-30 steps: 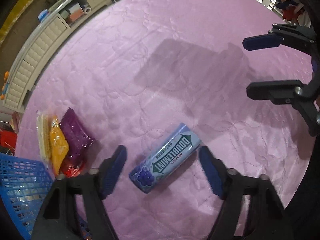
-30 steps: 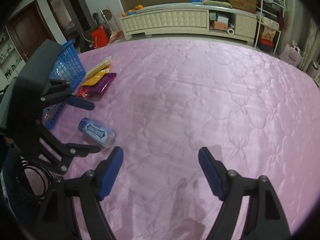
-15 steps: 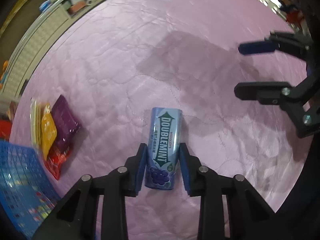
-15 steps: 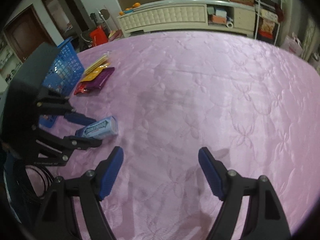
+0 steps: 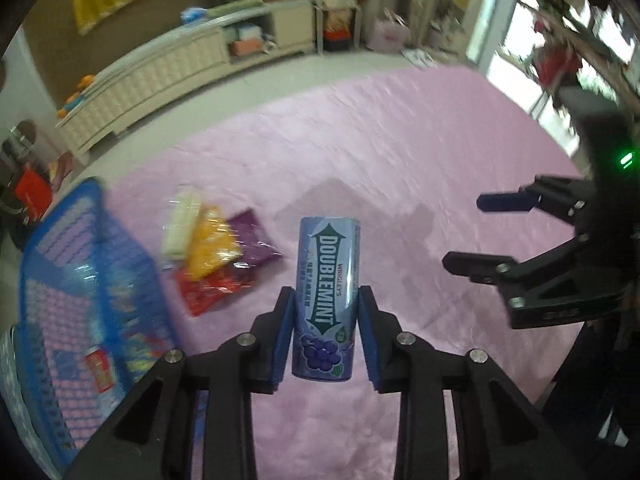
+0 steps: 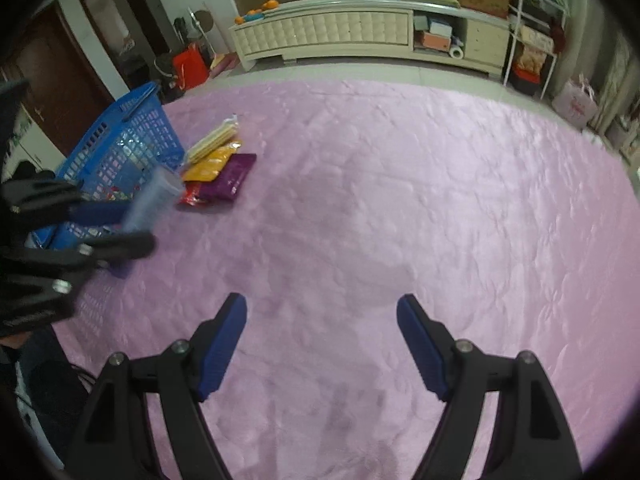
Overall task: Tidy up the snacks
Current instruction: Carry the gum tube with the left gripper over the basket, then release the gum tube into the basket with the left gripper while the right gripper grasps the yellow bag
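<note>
My left gripper (image 5: 325, 332) is shut on a blue Doublemint gum canister (image 5: 326, 296) and holds it lifted above the pink quilted table (image 5: 400, 152). The canister also shows blurred in the right wrist view (image 6: 150, 200), next to the blue basket (image 6: 120, 140). The basket (image 5: 60, 264) holds a few packets. A pile of snack packets, cream, yellow, purple and red (image 5: 216, 252), lies on the table beside the basket; it also shows in the right wrist view (image 6: 218, 172). My right gripper (image 6: 322, 344) is open and empty over bare table; it appears at the right of the left wrist view (image 5: 488, 232).
A cream sideboard (image 6: 360, 36) with boxes stands beyond the table. A red bag (image 6: 190, 68) and a dark door are at the far left. Shelves and bags stand at the far right.
My left gripper closed on the gum canister, which was lying on the table, and lifted it, swinging toward the basket. The right gripper stayed open and barely moved.
</note>
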`<state>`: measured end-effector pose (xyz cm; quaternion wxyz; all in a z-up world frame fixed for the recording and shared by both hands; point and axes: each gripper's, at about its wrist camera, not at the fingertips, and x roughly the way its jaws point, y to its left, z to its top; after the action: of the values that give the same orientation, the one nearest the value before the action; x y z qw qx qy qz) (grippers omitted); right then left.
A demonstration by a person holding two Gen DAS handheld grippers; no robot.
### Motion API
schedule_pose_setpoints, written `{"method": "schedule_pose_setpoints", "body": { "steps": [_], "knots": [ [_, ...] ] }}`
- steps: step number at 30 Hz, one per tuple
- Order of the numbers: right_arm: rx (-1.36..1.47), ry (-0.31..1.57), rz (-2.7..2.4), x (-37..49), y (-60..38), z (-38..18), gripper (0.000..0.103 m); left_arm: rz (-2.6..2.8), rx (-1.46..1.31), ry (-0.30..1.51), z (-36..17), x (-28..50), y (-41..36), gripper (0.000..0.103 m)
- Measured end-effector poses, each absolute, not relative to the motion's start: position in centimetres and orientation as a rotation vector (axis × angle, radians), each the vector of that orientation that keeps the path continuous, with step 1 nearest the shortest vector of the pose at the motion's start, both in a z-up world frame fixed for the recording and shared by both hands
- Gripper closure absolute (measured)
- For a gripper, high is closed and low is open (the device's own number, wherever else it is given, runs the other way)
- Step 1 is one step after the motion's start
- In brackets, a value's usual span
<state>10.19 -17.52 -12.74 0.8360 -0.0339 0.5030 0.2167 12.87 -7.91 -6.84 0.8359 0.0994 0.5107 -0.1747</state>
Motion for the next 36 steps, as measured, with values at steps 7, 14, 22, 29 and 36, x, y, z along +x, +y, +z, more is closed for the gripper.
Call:
{"method": "schedule_pose_setpoints", "body": {
  "steps": [7, 14, 22, 29, 36],
  "knots": [
    [-0.03, 1.142, 0.456, 13.5, -13.2, -11.9, 0.022, -0.259, 0.094, 0.993, -2.4, 10.8, -0.2, 0.074],
    [-0.028, 1.186, 0.515, 16.9, -7.2, -12.4, 0.022, -0.136, 0.05, 0.997, -1.9, 9.3, 6.1, 0.074],
    [-0.168, 1.22, 0.522, 19.8, 0.2, -13.5, 0.022, -0.073, -0.024, 1.033, -3.0, 9.8, 9.2, 0.074],
    [-0.145, 1.307, 0.48, 22.7, 2.5, -16.8, 0.022, -0.075, -0.062, 1.008, -3.9, 10.1, 11.0, 0.074],
    [-0.194, 1.329, 0.434, 22.7, 3.7, -19.0, 0.022, -0.07, -0.067, 1.015, -4.4, 10.0, 11.9, 0.074]
  ]
}}
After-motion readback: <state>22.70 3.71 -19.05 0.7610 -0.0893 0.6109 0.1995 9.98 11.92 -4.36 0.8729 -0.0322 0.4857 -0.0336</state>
